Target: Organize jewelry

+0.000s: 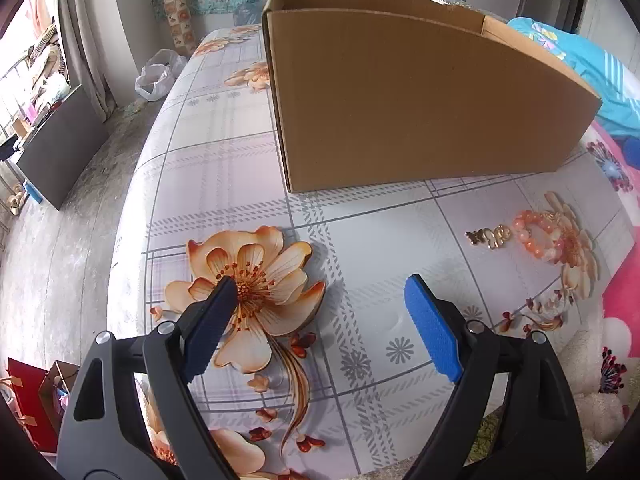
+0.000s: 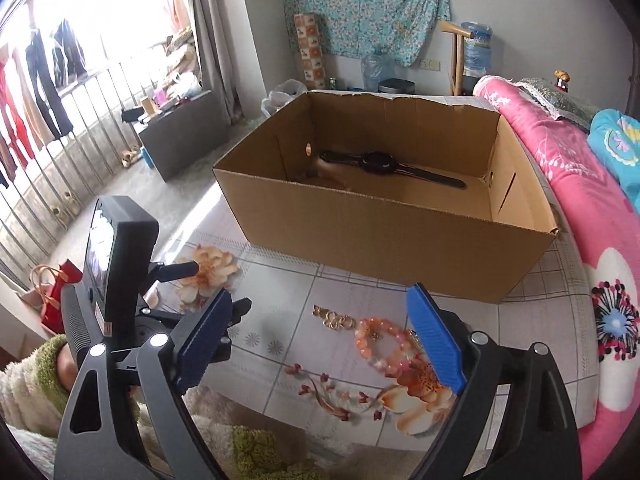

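Observation:
An open cardboard box (image 1: 420, 96) stands on the flowered bed sheet; in the right wrist view the box (image 2: 380, 232) holds a black wristwatch (image 2: 380, 164). An orange bead bracelet (image 1: 538, 236) and a small gold ornament (image 1: 490, 236) lie on the sheet to the right of my left gripper (image 1: 320, 284), which is open and empty above the sheet. My right gripper (image 2: 320, 296) is open and empty, hovering over the bracelet (image 2: 384, 342) and gold ornament (image 2: 334, 318).
Pink and blue blankets (image 2: 580, 184) lie right of the box. The left gripper's body (image 2: 116, 264) sits at the left in the right wrist view. The bed edge drops to the floor (image 1: 60, 264) on the left. A red bag (image 1: 28, 400) stands below.

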Demonstrator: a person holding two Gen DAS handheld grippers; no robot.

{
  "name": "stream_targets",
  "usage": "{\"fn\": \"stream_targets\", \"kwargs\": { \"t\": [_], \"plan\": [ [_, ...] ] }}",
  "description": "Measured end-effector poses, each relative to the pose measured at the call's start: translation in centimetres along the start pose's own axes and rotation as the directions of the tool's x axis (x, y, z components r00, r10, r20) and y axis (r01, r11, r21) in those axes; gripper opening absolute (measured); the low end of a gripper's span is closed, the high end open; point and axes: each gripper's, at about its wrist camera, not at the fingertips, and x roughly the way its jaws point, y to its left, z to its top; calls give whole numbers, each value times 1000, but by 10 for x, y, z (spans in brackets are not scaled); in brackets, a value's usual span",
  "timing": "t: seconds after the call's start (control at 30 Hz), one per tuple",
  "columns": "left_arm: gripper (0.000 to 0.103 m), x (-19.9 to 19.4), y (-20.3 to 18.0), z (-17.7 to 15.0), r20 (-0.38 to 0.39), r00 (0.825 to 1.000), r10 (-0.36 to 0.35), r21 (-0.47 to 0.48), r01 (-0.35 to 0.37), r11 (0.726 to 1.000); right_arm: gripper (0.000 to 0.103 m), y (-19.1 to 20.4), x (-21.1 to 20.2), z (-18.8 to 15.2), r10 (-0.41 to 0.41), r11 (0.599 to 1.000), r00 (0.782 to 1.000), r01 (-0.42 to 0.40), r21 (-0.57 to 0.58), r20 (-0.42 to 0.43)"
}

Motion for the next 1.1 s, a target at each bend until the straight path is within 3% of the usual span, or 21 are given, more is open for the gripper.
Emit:
{"fn": "stream_targets", "kwargs": {
  "t": [0.23,0.37,0.53,0.73,0.9,1.1],
  "plan": [
    [85,5,-6,-1,4,1000,25,28,-25,999,96,9,-10,1,-134,989,989,137,-52,55],
    [88,5,-6,-3,8,1000,25,19,-25,1000,96,14,-13,3,-235,968,969,240,-71,71],
    [94,4,-9,-4,12,999,38,11,-38,999,96,14,-17,4,-280,954,955,288,-83,96],
    [95,0,-10,-7,21,998,51,-1,-51,999,96,5,-15,2,-200,977,977,205,-52,79],
    [95,-2,-9,-9,20,999,45,-11,-45,999,96,-10,-20,-1,-67,997,993,64,30,99],
    [96,-1,-8,-6,1,999,39,-11,-39,999,96,-12,-15,-2,-71,997,993,67,46,89]
  ]
}}
